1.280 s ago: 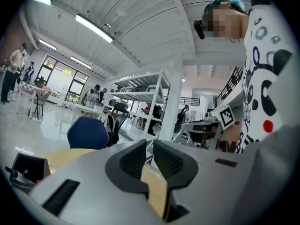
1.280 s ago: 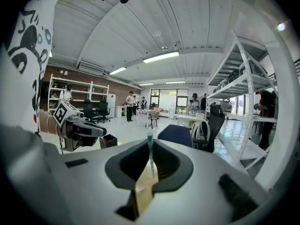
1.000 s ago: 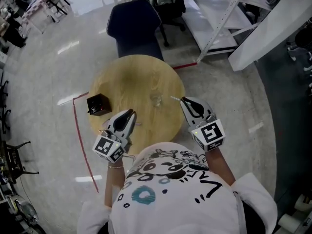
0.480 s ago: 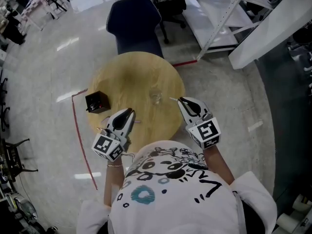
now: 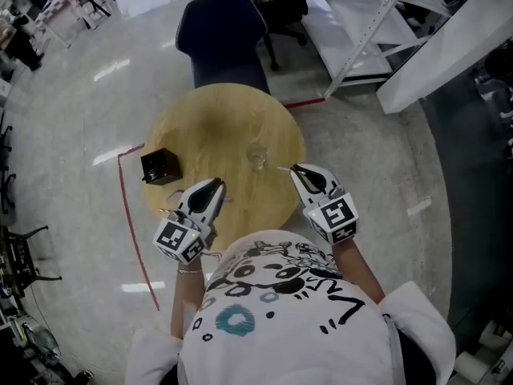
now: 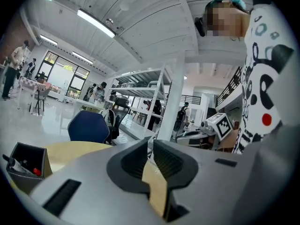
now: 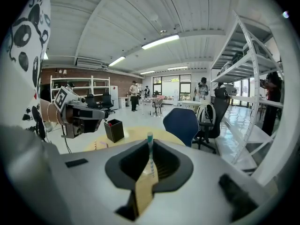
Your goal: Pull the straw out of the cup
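The right hand-held gripper point(image 5: 296, 170) is pinching the straw point(image 7: 150, 146), pointing it left at the cup point(image 5: 256, 161) close by, while the left hand-held gripper point(image 5: 215, 186) is staying closed and empty.

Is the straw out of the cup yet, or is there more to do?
Looks done: the straw is pinched in the right gripper, and its tip sits beside the clear cup, not in it. In hand: only that straw; the left gripper has nothing between its jaws. Left: perhaps putting the straw down on the table.
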The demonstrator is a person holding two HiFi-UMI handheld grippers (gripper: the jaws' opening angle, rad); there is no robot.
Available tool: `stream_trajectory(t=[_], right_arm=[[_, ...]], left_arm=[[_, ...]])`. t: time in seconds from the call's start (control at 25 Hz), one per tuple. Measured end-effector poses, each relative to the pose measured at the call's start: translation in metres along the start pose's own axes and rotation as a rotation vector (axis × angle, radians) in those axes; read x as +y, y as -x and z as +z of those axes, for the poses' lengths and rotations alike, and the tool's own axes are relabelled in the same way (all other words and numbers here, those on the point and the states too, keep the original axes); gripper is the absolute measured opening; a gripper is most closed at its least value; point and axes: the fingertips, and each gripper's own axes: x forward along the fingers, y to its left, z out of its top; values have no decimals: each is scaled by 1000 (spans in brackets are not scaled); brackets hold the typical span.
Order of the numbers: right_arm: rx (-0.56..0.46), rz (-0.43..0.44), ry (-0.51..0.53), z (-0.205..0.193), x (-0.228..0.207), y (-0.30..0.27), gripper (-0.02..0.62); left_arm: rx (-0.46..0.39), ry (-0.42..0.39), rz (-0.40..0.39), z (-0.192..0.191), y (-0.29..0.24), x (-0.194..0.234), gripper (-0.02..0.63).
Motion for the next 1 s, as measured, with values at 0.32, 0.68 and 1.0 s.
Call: stream_trajectory(t=[0.32, 0.68, 1.0], right_arm=[[10, 20, 3, -2, 9, -6, 40], [20, 36, 15, -1, 14, -11, 40], [29, 47, 17, -2, 17, -14, 40]], left_arm=[[16, -8, -13, -2, 1, 0, 44], [30, -14, -15, -4, 5, 3, 34], [30, -8, -10, -3, 8, 3, 34]])
